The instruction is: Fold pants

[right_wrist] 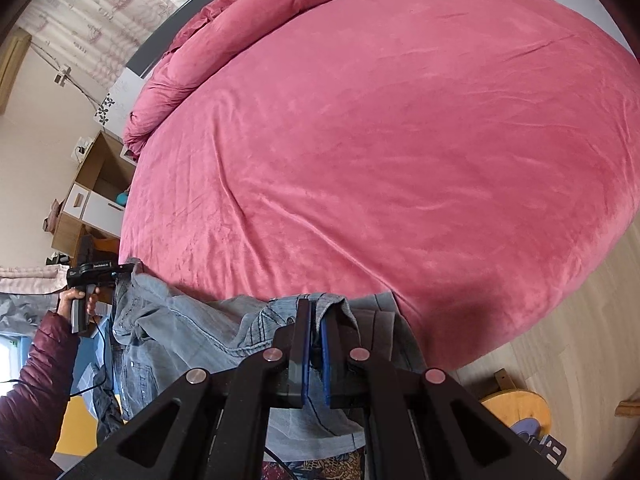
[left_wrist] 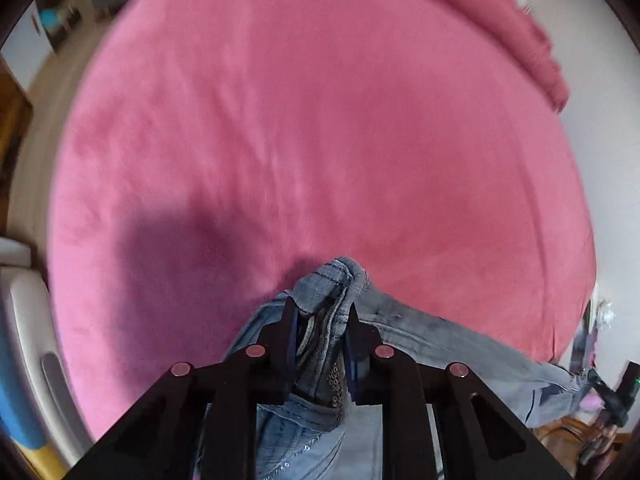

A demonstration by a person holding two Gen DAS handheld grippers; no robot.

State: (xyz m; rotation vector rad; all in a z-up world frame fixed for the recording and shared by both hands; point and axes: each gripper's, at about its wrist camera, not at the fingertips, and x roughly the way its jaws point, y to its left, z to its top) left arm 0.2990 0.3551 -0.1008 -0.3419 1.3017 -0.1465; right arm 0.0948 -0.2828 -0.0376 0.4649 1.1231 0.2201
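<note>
Both grippers are clamped on the pants, a pair of light blue jeans, at the near edge of the bed. The left gripper has its jaws narrow and pinching a bunched wad of denim with a stitched seam, the fabric bulging out past the fingertips toward the bed. The right gripper has its jaws nearly together with a thin fold of denim between the blue pads. The jeans hang stretched between the two grippers along the bed's near edge, part draped on the pink bedcover, the rest sagging off the bed below the grippers. In the right wrist view the left gripper sits off the bed's near-left corner, held by a hand in a dark maroon puffer sleeve. A rumpled pink duvet is piled at the far end of the bed. A wooden nightstand stands at the bed's left side and a round wooden stool sits on the floor off the bed's near-right edge. The left wrist view is motion-blurred.
</note>
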